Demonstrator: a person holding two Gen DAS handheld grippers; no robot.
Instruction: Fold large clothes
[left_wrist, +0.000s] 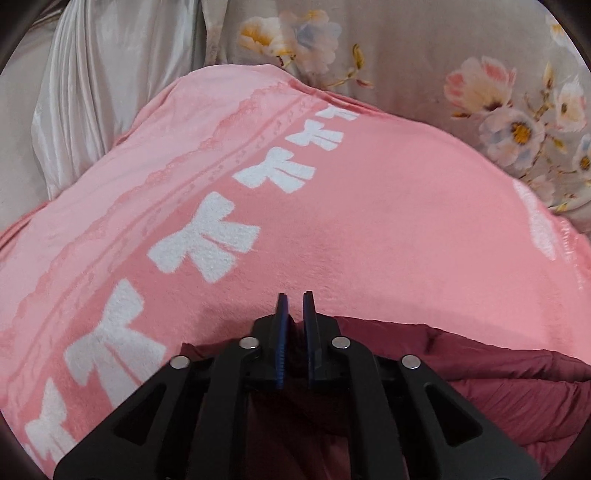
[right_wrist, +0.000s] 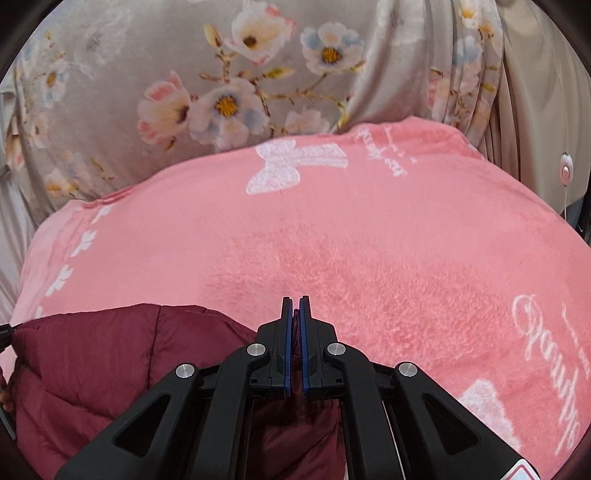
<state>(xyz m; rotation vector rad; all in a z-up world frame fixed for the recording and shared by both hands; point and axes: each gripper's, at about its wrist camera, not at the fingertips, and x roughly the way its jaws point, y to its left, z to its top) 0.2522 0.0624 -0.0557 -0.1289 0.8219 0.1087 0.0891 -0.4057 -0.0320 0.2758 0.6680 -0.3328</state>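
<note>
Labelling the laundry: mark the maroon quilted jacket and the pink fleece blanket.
maroon quilted jacket (right_wrist: 110, 354): right wrist view, quilted panel.
pink fleece blanket (left_wrist: 369, 229): left wrist view, plain middle.

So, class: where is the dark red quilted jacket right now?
The dark red quilted jacket lies on the pink fleece blanket, lower left in the right wrist view, its edge pinched by the right gripper.
</note>
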